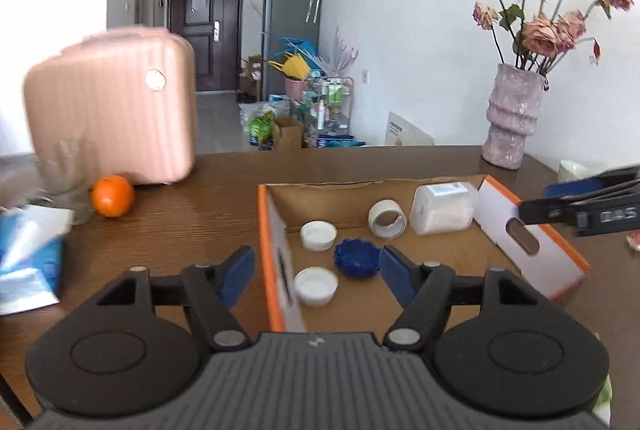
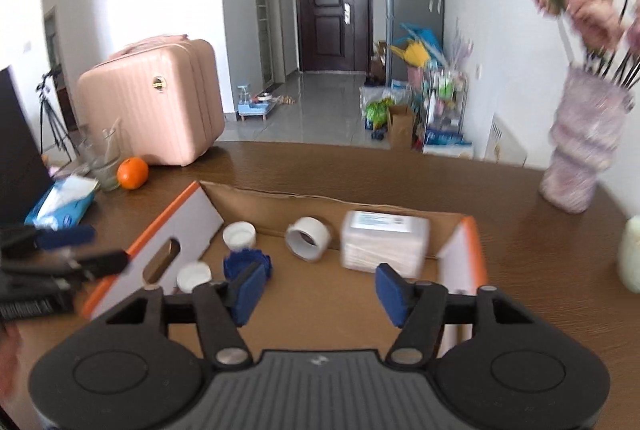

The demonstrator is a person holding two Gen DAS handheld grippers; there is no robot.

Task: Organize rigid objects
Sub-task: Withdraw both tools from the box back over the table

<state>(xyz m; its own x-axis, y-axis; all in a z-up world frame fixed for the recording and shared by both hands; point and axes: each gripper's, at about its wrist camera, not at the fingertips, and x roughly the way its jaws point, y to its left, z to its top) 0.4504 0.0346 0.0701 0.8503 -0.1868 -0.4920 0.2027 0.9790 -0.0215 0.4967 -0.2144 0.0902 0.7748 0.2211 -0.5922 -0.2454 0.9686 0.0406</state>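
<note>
An orange-edged cardboard box [image 1: 532, 250] [image 2: 188, 214] lies open on the brown table. In it lie two white caps [image 1: 318, 235] [image 1: 316, 286], a blue cap [image 1: 356, 258] [image 2: 240, 264], a white tape roll [image 1: 387, 219] [image 2: 308, 239] and a clear plastic container [image 1: 444, 208] [image 2: 382, 244]. My left gripper [image 1: 316, 276] is open and empty, its fingers straddling the box's left wall. My right gripper [image 2: 320, 288] is open and empty above the box floor; it also shows in the left wrist view [image 1: 580, 206].
A pink case [image 1: 112, 110] [image 2: 156, 110], an orange [image 1: 112, 195] [image 2: 133, 172], a glass [image 2: 102, 158] and a blue tissue pack [image 1: 28, 254] [image 2: 60, 206] stand at the left. A vase of dried roses [image 1: 514, 118] [image 2: 580, 150] stands at the back right.
</note>
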